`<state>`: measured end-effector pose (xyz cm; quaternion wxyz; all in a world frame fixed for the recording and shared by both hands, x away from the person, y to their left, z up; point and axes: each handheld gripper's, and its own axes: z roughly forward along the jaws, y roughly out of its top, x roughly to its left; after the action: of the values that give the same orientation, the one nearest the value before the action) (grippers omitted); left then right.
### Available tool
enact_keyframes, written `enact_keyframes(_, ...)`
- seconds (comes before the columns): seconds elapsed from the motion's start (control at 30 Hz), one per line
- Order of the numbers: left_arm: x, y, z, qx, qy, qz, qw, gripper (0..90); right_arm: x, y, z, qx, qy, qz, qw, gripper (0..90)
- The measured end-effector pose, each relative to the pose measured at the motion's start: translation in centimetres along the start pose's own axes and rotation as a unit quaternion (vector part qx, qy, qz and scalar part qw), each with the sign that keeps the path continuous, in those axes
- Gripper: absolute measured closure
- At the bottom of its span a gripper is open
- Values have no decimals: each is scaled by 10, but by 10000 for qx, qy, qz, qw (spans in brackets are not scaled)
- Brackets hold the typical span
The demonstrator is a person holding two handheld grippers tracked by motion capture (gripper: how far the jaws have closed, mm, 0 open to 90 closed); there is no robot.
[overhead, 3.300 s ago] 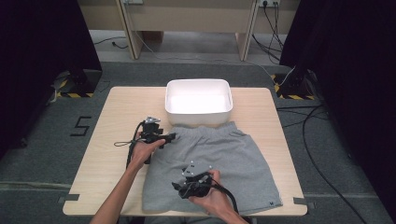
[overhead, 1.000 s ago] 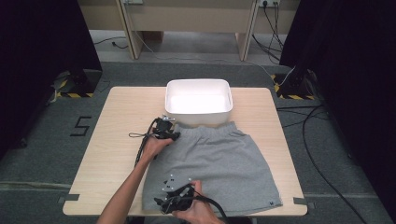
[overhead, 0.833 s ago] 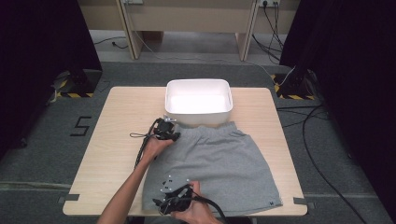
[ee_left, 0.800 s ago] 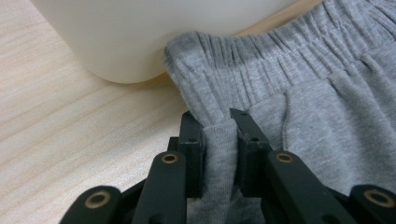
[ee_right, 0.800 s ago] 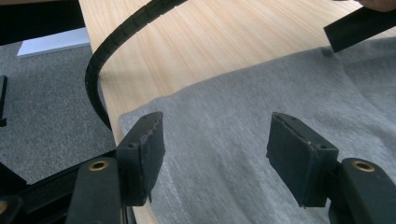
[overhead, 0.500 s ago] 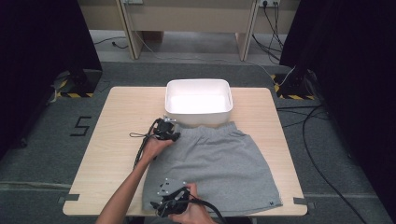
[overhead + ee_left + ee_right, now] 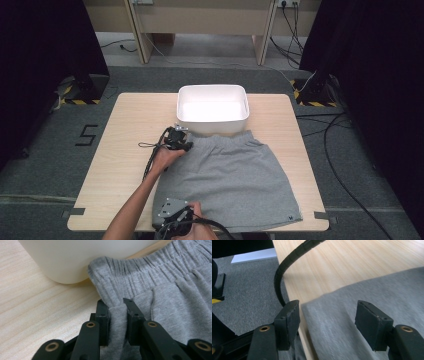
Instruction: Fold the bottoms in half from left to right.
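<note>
On the floor at 9 o'clock of the table (image 7: 125,150), a black numeral "5" (image 7: 86,135) was marked. The left gripper (image 7: 179,140) was seen at the 10 o'clock corner of the grey shorts (image 7: 235,175), against the 7 o'clock corner of the white tub (image 7: 213,108); compared with 3.3 s earlier, it had been carried up the table toward the tub. In the left gripper view, its jaws were clenched on a pinched fold of the shorts (image 7: 160,287) just below the elastic waistband, with the tub wall (image 7: 82,257) touching the waistband corner. The right gripper (image 7: 172,220) was found at the 7 o'clock corner of the shorts at the near table edge, having been drawn down from the middle of the cloth. In the right gripper view, its jaws were spread apart astride the hem corner of the shorts (image 7: 367,305), not closed on it. A small dark logo (image 7: 289,217) was visible at the 5 o'clock hem; it could not be read.
</note>
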<state>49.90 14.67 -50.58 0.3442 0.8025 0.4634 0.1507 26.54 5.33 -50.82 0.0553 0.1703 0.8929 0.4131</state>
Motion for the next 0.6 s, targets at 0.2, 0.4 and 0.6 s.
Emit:
enact_keyframes(0.2, 0, 0, 0, 5, 0, 17, 10000, 750, 1, -4, 13, 113, -46, -109, 9999, 391)
enact_keyframes(0.4, 0, 1, 0, 23, 10, 44, 10000, 750, 0, -7, 10, 41, -153, -129, 9998, 610)
enact_keyframes(0.6, -2, 1, 0, 53, 37, 72, 10000, 764, -1, -9, 8, 1, -98, -182, 9998, 789)
